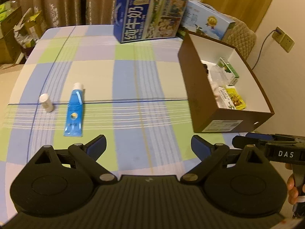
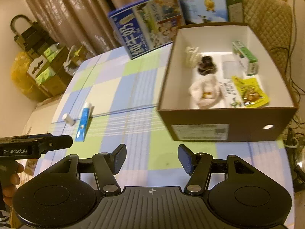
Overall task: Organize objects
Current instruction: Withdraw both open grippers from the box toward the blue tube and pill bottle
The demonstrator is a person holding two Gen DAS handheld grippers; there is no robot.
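A blue tube with a white cap (image 1: pixel 74 110) (image 2: pixel 84 123) lies on the checked tablecloth, with a small white bottle (image 1: pixel 46 102) (image 2: pixel 68 119) on its side just left of it. My left gripper (image 1: pixel 148 147) is open and empty, hovering near the table's front edge, with the tube ahead to the left. My right gripper (image 2: pixel 152 159) is open too, empty, in front of the brown cardboard box (image 1: pixel 192 87) (image 2: pixel 225 126). Inside the box lie a green carton (image 2: pixel 246 58), a yellow packet (image 2: pixel 251 92), a white cloth bundle and a dark item.
A blue milk carton case (image 1: pixel 148 15) (image 2: pixel 146 30) and a lighter blue box (image 1: pixel 207 19) (image 2: pixel 205 5) stand at the table's far edge. A padded chair (image 2: pixel 270 28) sits behind the brown box. Stacked cartons (image 2: pixel 43 72) stand on the floor at left.
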